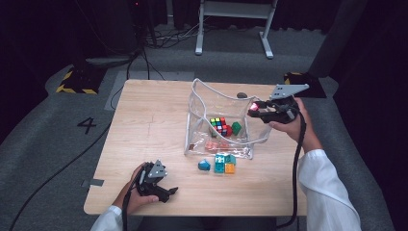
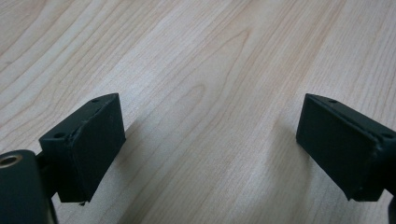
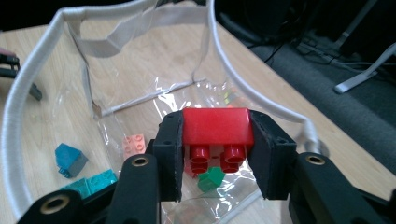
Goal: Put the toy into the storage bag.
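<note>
My right gripper (image 1: 254, 110) hangs over the right rim of a clear plastic bag (image 1: 199, 96) with white edging, shut on a red two-stud brick (image 3: 217, 125) held stud-side down above the bag's mouth. Inside the bag lie a colour-puzzle cube (image 1: 219, 125), a green block (image 1: 236, 128) and pink bricks (image 1: 216, 146). In the right gripper view the green block (image 3: 212, 179) sits right under the red brick. My left gripper (image 1: 168, 191) rests at the table's front left, open, with bare wood between its pads (image 2: 88, 144).
In front of the bag on the wooden table (image 1: 149, 120) lie a blue-teal block (image 1: 204, 165) and a cluster of teal and orange bricks (image 1: 224, 164). A white frame (image 1: 233, 24) stands on the floor behind. The table's left half is bare wood.
</note>
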Tool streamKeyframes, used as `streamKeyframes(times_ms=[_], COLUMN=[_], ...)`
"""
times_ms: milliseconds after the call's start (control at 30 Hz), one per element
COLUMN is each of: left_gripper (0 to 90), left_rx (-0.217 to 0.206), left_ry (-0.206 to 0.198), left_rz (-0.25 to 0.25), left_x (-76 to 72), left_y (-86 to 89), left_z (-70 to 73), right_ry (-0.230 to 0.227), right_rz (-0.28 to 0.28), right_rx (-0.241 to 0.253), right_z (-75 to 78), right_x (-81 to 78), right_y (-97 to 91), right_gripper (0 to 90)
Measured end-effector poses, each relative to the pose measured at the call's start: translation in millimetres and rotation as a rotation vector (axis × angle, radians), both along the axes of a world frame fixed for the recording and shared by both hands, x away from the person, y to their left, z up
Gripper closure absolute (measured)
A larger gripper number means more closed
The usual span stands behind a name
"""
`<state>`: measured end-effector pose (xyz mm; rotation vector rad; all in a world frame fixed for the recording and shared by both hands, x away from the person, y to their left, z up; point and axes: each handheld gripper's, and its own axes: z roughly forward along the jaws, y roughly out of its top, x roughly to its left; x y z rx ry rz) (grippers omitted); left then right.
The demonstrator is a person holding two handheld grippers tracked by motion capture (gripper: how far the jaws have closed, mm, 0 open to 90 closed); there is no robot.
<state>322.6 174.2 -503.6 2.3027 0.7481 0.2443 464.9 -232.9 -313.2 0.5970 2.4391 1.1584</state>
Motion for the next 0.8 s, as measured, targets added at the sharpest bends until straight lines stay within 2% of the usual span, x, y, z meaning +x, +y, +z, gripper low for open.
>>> streamKeyframes(times_ms=[33,67,267,400,500,533,700,800], left_gripper=[8.1,8.1,8.1,8.1,8.1,8.1,8.1,8.2], left_rx=[-0.001,0.0,-0.001,-0.001,-0.001,-0.002,0.001,-0.002], left_ry=[0.001,0.0,0.001,0.0,0.0,0.001,0.0,0.001], left_rz=[0.0,0.0,-0.001,-0.002,-0.002,-0.003,-0.003,-0.001], left_x=[0.0,0.0,0.1,0.2,0.2,0.2,0.1,-0.2], left_y=[0.0,0.0,0.0,0.0,0.0,0.0,0.1,0.0], left_z=[0.0,0.0,0.0,0.0,0.0,-0.1,0.0,-0.1], right_ry=[0.0,0.008,0.062,0.075,0.083,0.087,0.095,0.102], right_rz=[0.0,0.013,0.006,0.016,0.007,0.009,-0.018,0.001], right_rx=[0.0,-0.055,-0.158,-0.251,-0.293,-0.303,-0.415,-0.439], right_z=[0.0,-5.9,-19.5,-26.2,-30.7,-32.1,-37.8,-39.5], right_x=[0.0,7.0,22.7,31.7,35.1,36.2,39.2,39.2], right_y=[0.0,9.6,29.4,38.8,44.9,45.7,47.6,41.0], right_gripper=[59.0,59.0,59.0,59.0,58.9,59.0,59.0,59.0])
